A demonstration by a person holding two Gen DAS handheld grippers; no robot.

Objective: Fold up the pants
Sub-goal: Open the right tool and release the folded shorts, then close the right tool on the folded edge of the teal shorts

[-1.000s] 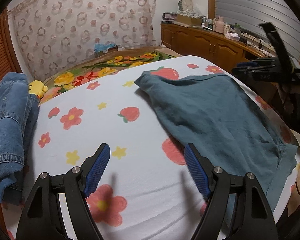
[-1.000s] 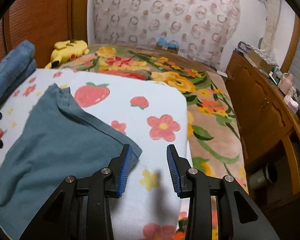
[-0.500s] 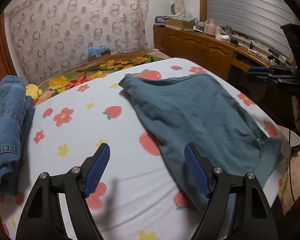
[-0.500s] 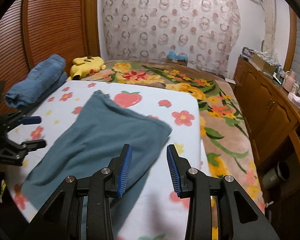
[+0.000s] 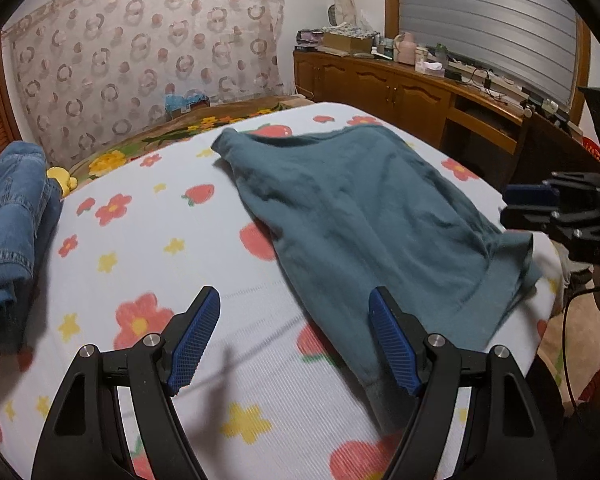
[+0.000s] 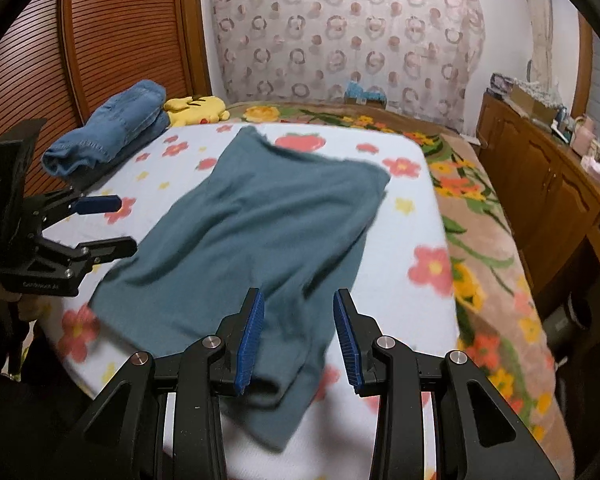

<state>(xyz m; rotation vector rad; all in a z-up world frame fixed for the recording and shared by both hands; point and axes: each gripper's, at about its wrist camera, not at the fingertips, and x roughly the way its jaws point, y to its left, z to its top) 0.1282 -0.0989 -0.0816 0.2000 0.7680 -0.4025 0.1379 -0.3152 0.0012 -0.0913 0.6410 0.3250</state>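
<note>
Plainly, the teal pants (image 6: 260, 216) lie spread on the bed (image 6: 416, 320), over a white sheet printed with red flowers, strawberries and yellow blossoms. The cloth is a soft, dull blue-green knit, folded lengthwise so that it makes one long panel running away from both cameras. Its far end narrows to a point near a strawberry print; its near end hangs toward the bed's edge, where a ribbed cuff shows. Shallow wrinkles cross the middle, and one long edge is rolled up a little.

The left claw (image 5: 294, 340) hovers above the sheet with its blue pads wide apart and nothing between them; the pants' edge lies just beside its right finger. The right claw (image 6: 298, 336) hangs over the near end of the pants, its pads partly apart and not pressing on the cloth.

Folded blue jeans (image 6: 108, 132) sit at the far side of the bed by the wooden wardrobe (image 6: 100, 40), with a yellow plush toy (image 6: 196, 108) next to them.
</note>
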